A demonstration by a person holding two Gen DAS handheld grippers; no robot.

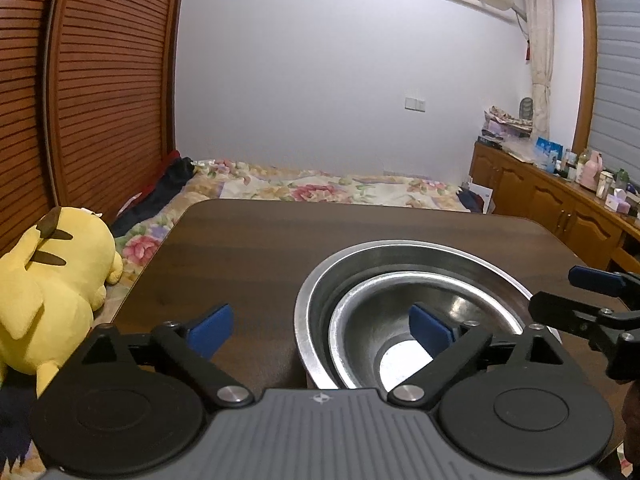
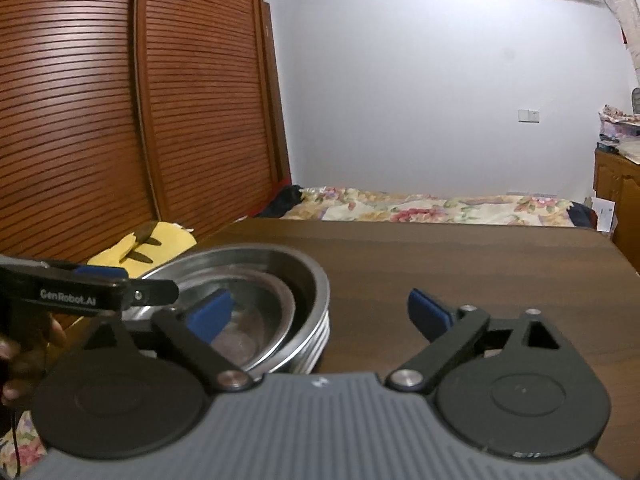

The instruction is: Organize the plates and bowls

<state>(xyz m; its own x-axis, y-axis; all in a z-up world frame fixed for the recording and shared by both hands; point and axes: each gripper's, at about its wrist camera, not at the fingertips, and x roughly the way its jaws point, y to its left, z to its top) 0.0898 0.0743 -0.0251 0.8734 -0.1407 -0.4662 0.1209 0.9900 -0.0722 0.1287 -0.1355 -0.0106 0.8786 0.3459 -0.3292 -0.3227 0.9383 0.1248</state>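
A stack of steel bowls stands on the dark wooden table (image 1: 240, 248). The large outer bowl (image 1: 420, 258) holds a smaller steel bowl (image 1: 368, 320) nested inside it. My left gripper (image 1: 320, 330) is open and empty, straddling the stack's left rim, with its right finger over the inner bowl. In the right wrist view the stack (image 2: 308, 280) sits at the left, and my right gripper (image 2: 320, 316) is open and empty, straddling its right rim. Each gripper shows at the edge of the other's view.
A yellow plush toy (image 1: 52, 288) lies left of the table on a floral bed (image 1: 320, 188). A slatted wooden wardrobe (image 2: 120, 100) stands at the left. A wooden cabinet (image 1: 552, 200) with bottles stands at the right.
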